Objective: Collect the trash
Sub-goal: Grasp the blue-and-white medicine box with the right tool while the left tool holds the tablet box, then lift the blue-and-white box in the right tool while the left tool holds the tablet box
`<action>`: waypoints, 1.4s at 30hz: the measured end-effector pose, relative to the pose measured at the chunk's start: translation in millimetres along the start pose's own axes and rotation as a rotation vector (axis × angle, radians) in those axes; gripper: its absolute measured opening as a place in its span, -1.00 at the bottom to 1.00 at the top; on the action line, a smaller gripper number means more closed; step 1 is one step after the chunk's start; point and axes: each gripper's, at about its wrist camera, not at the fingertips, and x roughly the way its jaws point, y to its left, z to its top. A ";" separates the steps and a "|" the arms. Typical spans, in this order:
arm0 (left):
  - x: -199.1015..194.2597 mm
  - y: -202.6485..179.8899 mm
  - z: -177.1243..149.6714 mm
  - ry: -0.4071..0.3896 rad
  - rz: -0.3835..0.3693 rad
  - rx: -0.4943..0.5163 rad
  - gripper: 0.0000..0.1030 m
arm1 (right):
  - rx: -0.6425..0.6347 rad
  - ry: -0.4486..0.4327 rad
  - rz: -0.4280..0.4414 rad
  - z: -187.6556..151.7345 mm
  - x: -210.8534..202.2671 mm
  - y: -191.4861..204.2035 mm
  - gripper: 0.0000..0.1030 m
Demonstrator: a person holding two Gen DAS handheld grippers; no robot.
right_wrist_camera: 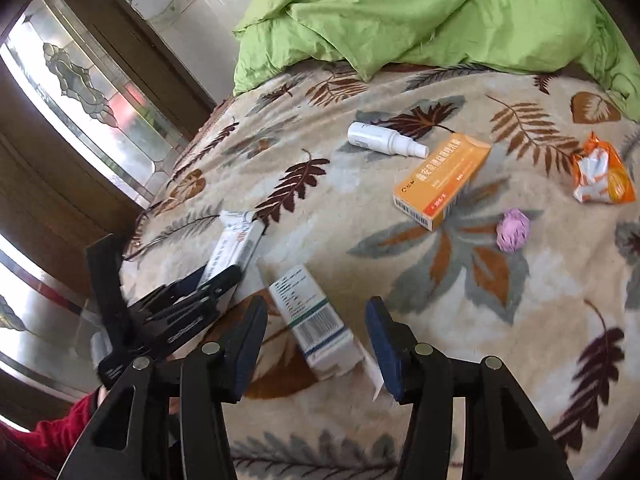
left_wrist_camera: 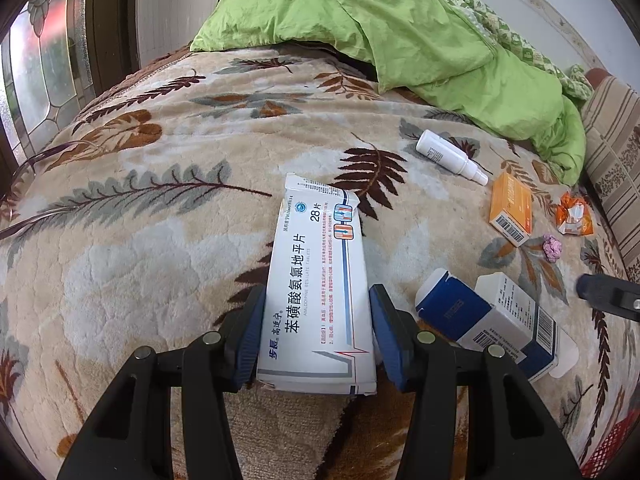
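Note:
My left gripper (left_wrist_camera: 318,292) is shut on a long white medicine box (left_wrist_camera: 320,280), pads pressed against both long sides; the box sticks out forward over the leaf-patterned blanket (left_wrist_camera: 160,240). The right wrist view has that gripper (right_wrist_camera: 180,304) and its box (right_wrist_camera: 236,248) at the left. My right gripper (right_wrist_camera: 316,304) stands open over a white-and-blue barcode box (right_wrist_camera: 316,320) that lies on the blanket (right_wrist_camera: 400,280), with a gap to each pad. In the left wrist view this box (left_wrist_camera: 520,320) rests against a blue carton (left_wrist_camera: 452,308), and one right finger (left_wrist_camera: 608,292) shows at the edge.
Farther back lie a white spray bottle (right_wrist_camera: 384,140), an orange box (right_wrist_camera: 440,180), a crumpled orange wrapper (right_wrist_camera: 602,176) and a pink paper ball (right_wrist_camera: 513,230). A green duvet (right_wrist_camera: 400,12) is heaped at the back. A window (right_wrist_camera: 80,92) is on the left, a red sleeve (right_wrist_camera: 48,432) below.

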 end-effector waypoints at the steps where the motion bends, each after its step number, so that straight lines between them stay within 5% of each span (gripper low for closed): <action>1: -0.2 1.2 -0.2 0.001 -0.001 -0.004 -0.02 | -0.003 0.007 0.003 2.2 8.6 -1.4 0.07; 5: -0.4 3.1 -0.4 0.002 -0.002 -0.009 -0.02 | -0.054 0.096 0.047 3.7 38.2 -2.7 0.07; 10: -1.1 4.3 -0.8 0.002 0.003 -0.003 -0.02 | -0.168 0.145 -0.008 -10.1 54.7 17.3 0.07; 13: -1.1 2.2 -1.1 0.002 0.003 0.001 -0.02 | -0.225 0.138 -0.067 -20.6 52.7 26.6 -0.16; 26: -20.1 -33.2 -12.7 -0.013 -0.126 0.087 -0.03 | 0.133 -0.245 -0.206 -69.9 -25.8 -1.8 -0.30; 30: -36.0 -50.4 -18.1 -0.045 -0.132 0.134 -0.03 | 0.224 -0.265 -0.189 -79.2 -36.5 -16.5 -0.30; 42: -92.5 -100.6 -58.4 -0.127 -0.112 0.293 -0.03 | 0.220 -0.364 -0.196 -105.0 -75.6 -11.2 -0.30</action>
